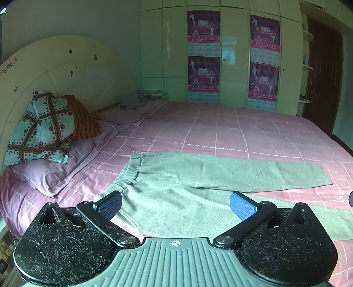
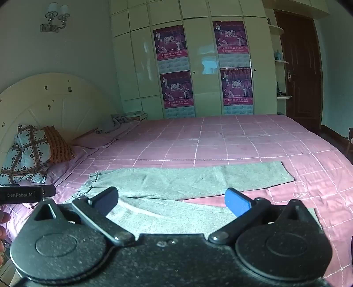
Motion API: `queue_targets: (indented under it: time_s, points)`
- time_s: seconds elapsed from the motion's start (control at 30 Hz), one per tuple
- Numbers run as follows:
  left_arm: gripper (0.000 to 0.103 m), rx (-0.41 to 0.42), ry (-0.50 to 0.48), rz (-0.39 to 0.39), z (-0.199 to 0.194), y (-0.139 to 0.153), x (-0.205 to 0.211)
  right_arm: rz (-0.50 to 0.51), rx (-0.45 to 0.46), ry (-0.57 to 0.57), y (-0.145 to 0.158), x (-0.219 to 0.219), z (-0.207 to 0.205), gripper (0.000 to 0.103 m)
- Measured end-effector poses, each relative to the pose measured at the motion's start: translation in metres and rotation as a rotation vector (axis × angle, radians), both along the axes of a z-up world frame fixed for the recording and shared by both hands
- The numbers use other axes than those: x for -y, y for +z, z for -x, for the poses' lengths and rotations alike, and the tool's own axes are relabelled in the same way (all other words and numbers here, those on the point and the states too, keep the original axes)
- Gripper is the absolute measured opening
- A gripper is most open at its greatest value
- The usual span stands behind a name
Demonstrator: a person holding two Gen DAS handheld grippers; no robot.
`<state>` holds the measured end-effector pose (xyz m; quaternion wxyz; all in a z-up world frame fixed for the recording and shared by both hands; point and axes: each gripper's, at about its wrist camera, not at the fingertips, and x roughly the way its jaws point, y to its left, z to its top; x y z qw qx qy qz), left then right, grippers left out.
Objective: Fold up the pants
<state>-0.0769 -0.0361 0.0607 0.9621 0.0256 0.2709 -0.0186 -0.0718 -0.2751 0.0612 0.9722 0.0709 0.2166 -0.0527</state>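
A home bedroom is showing here: a wide bed [image 2: 220, 141] wearing a pink checked sheet, a cream arched headboard [image 1: 66, 72], patterned pillows [image 1: 44, 130], a built-in wardrobe [image 2: 198, 66] carrying posters [image 2: 171, 42], a wall lamp [image 2: 55, 17], a dark wooden door [image 2: 300, 66].

Pretty dim and green-tinted all over, soft shadowless daylight glaring off the glossy wardrobe doors [image 2: 205, 64], heavy fisheye bending plus dark vignette in the corners, kinda grainy and soft toward the headboard [image 1: 55, 72], lint specks sharp up close.
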Motion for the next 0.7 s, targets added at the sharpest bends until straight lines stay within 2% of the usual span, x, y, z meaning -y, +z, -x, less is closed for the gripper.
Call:
queue_targets:
  time_s: [0.7]
  points:
    - [0.103,-0.010,0.007,0.000,-0.0053,-0.0049,-0.0015,0.000,-0.001,0.009,-0.0012,-0.0015,-0.0063,0.103]
